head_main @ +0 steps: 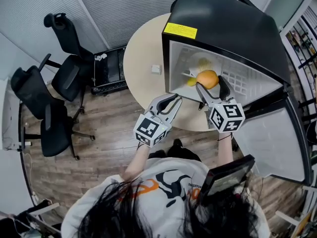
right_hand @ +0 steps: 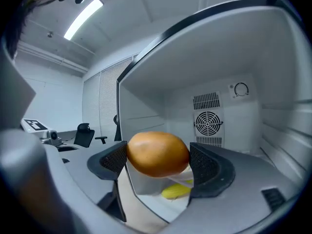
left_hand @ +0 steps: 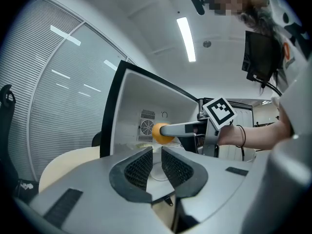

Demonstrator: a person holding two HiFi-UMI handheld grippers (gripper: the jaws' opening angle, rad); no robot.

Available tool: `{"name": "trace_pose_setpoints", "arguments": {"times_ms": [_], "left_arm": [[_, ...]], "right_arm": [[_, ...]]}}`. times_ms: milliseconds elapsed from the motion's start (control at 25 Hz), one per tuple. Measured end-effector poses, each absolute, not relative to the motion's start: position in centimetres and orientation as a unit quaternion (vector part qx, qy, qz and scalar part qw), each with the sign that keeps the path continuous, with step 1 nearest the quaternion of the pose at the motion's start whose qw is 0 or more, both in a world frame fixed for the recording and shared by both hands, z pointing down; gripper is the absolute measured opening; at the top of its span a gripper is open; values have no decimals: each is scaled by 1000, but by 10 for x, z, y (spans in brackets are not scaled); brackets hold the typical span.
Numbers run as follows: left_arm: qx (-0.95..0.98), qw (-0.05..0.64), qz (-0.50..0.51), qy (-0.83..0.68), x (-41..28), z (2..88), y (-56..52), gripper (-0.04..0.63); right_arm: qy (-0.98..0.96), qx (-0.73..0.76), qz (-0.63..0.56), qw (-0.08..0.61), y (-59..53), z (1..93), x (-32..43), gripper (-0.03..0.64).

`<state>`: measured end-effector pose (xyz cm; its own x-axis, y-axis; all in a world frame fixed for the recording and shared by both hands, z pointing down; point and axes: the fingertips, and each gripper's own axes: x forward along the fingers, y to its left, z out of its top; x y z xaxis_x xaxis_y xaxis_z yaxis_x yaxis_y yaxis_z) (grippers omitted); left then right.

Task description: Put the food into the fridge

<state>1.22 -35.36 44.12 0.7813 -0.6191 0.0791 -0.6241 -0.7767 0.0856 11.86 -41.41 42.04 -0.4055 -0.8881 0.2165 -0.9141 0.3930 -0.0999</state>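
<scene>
A small black fridge [head_main: 233, 29] with a white inside stands open on the round table [head_main: 141, 68]. My right gripper [head_main: 209, 87] is shut on an orange-brown potato [head_main: 208, 78] [right_hand: 157, 153] and holds it just inside the fridge's mouth. A yellow food item [right_hand: 176, 191] lies on a white plate [head_main: 203, 63] on the fridge floor, beneath the potato. My left gripper [head_main: 173, 102] hangs at the fridge's lower left corner, its jaws nearly closed with only a narrow gap and nothing between them [left_hand: 156, 164]. In the left gripper view the potato [left_hand: 161, 133] shows at the fridge's opening.
The fridge door [head_main: 272, 143] swings open to the right. A small white object [head_main: 156, 69] lies on the table left of the fridge. Two black office chairs [head_main: 47, 108] and a dark floor crate [head_main: 109, 68] stand to the left on the wooden floor.
</scene>
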Motion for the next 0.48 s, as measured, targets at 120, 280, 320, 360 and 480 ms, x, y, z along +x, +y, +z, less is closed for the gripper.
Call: {"name": "trace_pose_setpoints", "arguments": {"times_ms": [120,280,320,360,480], "left_arm": [[939,51,25,-340,13,441,-363,49],[935,47,26,-351,13,439,-374,49],[934,46,26,-353,13,438,-376,49],[933,45,26,-356,13,438,-378,49],[930,42,26,-364,11,436,-383,49]], "right_arm": [[-844,524,88,72,-438,415,111,393],[-855,506,66,93,-468,408,100,393],[-857,502,62,98,-475,407,98,393],[-859,498,59,102,-482,407,96,393],[-864,488,52,117,-503,408,91,393]]}}
